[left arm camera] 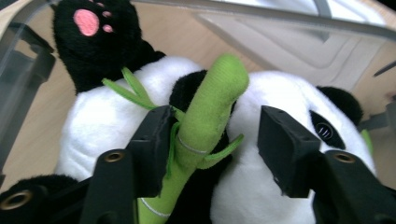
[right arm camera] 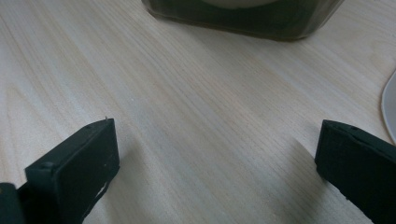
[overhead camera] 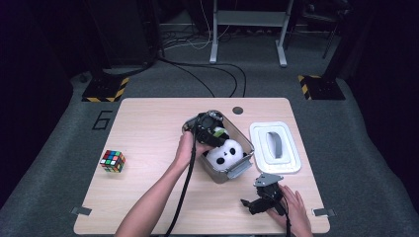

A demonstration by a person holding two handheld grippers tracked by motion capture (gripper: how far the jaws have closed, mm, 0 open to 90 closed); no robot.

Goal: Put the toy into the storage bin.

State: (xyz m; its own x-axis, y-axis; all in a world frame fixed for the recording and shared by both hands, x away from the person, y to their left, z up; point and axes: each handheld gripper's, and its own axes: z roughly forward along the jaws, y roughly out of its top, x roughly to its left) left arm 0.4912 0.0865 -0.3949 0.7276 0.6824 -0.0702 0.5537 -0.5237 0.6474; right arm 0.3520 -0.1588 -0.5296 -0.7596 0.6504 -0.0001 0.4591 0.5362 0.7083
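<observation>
A plush panda (overhead camera: 225,152) lies in a clear plastic bin (overhead camera: 245,143) at mid-table. My left gripper (overhead camera: 212,133) reaches down into the bin over the toy. In the left gripper view its jaws (left arm camera: 217,140) stand either side of the panda's green bamboo stalk (left arm camera: 210,107). The left pad lies against the stalk and the right pad stands clear of it, so the gripper is open. The panda's white body (left arm camera: 280,93) and a black paw with pink pads (left arm camera: 93,28) lie beneath. My right gripper (overhead camera: 254,203) rests near the table's front right, open, with bare wood between its jaws (right arm camera: 215,154).
The bin's white lid (overhead camera: 275,147) lies flat to the right of the bin. A Rubik's cube (overhead camera: 112,161) sits near the left edge. The bin's near wall (right arm camera: 247,18) stands ahead of my right gripper, with the lid's edge (right arm camera: 391,102) to one side.
</observation>
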